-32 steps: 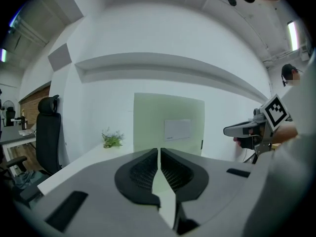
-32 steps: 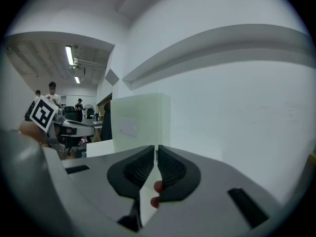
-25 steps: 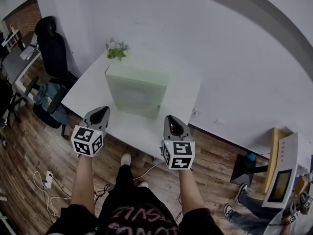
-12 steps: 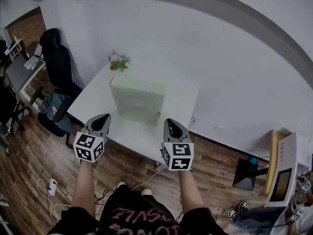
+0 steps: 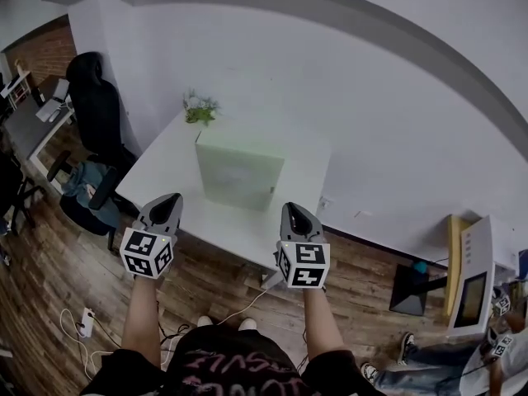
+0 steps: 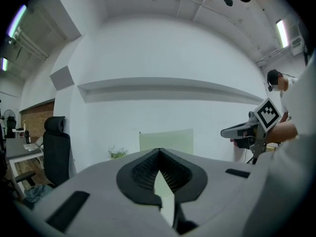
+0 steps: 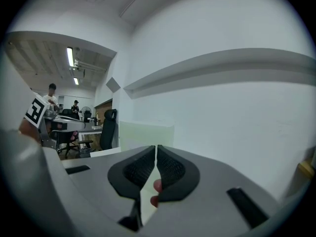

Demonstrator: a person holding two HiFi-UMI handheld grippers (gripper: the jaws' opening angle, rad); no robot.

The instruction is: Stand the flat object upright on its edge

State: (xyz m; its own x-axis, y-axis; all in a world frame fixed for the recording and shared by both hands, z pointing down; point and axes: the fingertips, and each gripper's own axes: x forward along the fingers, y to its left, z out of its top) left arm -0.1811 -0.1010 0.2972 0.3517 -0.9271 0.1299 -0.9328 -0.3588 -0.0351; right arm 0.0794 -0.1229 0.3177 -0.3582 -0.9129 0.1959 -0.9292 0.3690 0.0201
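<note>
Pale green flat box (image 5: pixel 239 172), standing upright on its edge on the white table (image 5: pixel 163 176). Broad face toward the near table edge, narrow top face showing. Sits mid-table, small plant (image 5: pixel 199 110) near its back-left corner.

Bases of green box (image 6: pixel 165 139) and (seemingly) plant (image 6: pixel 117 153) behind left claw (image 6: pixel 159 151)

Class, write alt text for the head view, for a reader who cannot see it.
A pale green flat box stands upright on a white table, a small plant behind it. In front, a person holds the left gripper and right gripper, both shut and empty, near the table's front edge.
</note>
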